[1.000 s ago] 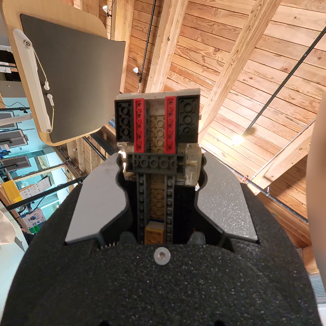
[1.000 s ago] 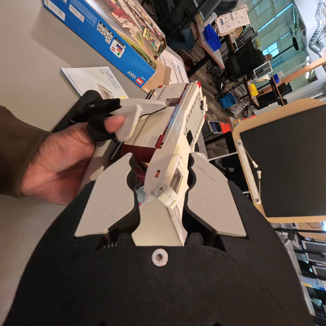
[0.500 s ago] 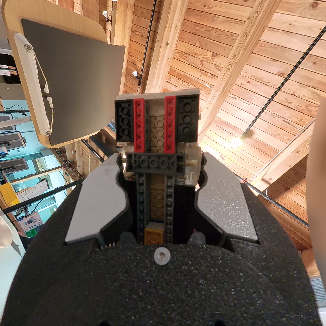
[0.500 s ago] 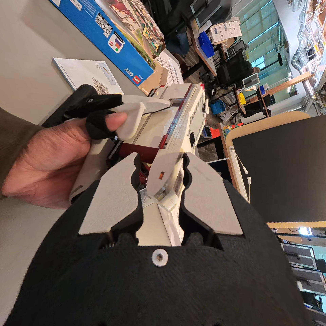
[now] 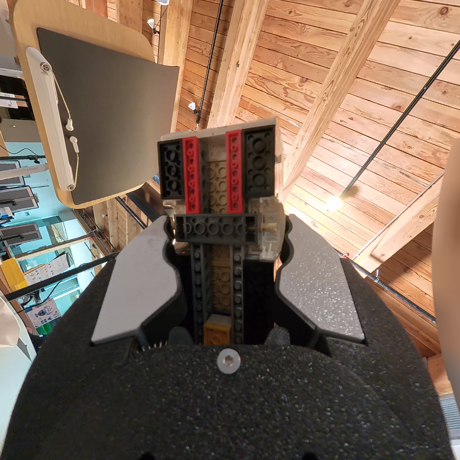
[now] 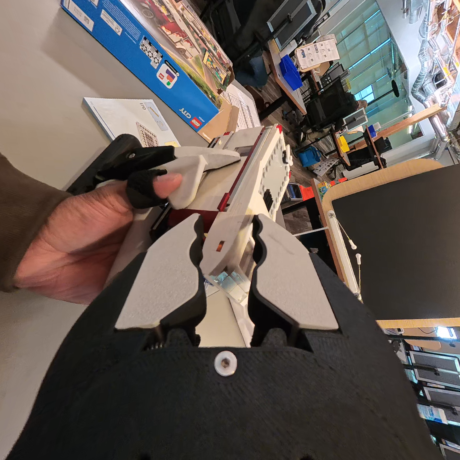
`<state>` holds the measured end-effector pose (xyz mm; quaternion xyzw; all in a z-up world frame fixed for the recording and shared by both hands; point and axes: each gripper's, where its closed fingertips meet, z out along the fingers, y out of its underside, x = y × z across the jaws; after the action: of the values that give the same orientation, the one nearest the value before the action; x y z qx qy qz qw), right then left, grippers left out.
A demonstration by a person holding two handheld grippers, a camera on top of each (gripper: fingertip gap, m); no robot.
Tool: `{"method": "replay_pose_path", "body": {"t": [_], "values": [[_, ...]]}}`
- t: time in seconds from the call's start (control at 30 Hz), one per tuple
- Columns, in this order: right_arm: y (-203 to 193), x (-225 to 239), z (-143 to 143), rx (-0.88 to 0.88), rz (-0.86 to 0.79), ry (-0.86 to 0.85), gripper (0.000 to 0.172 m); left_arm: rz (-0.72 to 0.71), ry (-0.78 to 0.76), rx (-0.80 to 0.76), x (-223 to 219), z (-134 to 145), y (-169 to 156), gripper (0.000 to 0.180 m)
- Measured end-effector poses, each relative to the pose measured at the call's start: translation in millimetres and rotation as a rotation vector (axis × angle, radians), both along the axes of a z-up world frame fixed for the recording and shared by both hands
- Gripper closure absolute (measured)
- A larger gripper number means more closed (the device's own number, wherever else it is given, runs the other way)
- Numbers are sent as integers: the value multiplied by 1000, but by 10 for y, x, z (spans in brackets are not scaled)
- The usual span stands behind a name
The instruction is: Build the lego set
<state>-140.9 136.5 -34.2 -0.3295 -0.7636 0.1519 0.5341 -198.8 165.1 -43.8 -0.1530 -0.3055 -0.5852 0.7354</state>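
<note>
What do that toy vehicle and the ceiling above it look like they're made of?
The toy vehicle looks like hard moulded plastic bricks: studs and round sockets, uniform red, black, grey and tan, slightly glossy. The ceiling looks like bare or lightly varnished wood: visible grain and knots across planks and beams.

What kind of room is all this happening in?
Probably an open-plan office or workshop: desks with dark office chairs behind a grey table, large windows, and a wooden plank ceiling with beams.

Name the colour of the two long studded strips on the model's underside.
Red; clearest in the left wrist view.
</note>
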Motion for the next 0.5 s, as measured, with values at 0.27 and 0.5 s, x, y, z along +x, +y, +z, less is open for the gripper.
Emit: {"method": "replay_pose_path", "body": {"t": [0.27,0.5], "values": [[-2,-10,-29,10,-10,-11,136,4,0,-25,14,-37,25,95],[-4,-24,-43,-30,-9,-5,138,-5,-6,-25,11,-61,35,95]]}}
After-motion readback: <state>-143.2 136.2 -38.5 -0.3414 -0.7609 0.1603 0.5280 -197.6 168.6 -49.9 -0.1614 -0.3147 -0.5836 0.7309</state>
